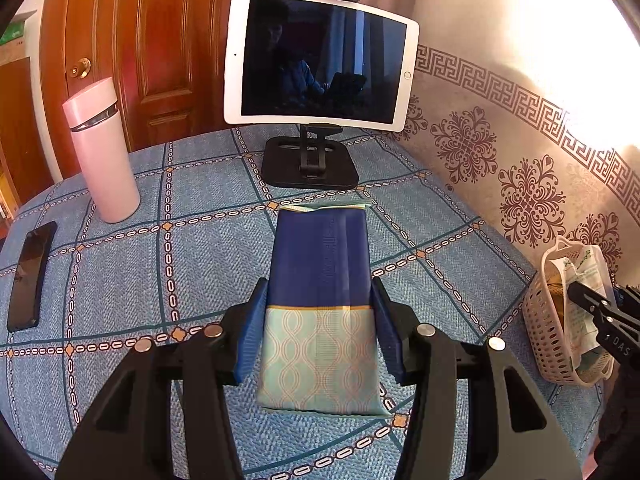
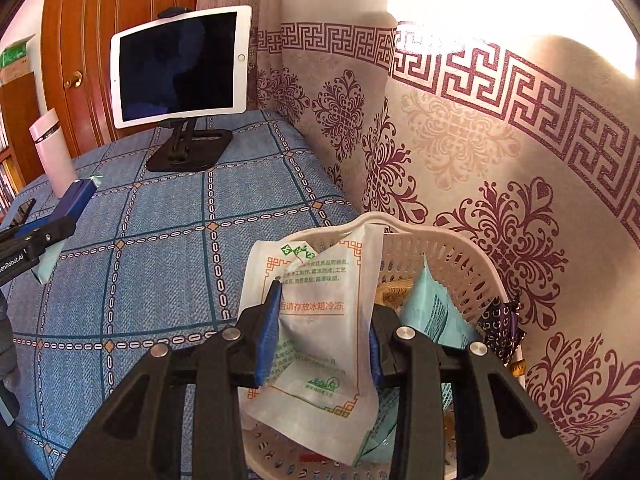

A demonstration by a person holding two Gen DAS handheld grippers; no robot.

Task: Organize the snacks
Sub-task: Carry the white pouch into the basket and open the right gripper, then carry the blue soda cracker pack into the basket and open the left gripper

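Basket: dark wrapper, maybe candy, right-wrist view only.

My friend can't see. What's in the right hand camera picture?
The right gripper holds a white snack packet over a white basket of snacks, on a blue checked tablecloth beside a patterned curtain.

Desk centre bare: open passage between phone at left edge and basket at right. Tablet stand and pink bottle block far side. Curtain just behind basket. Basket crowded with packets.
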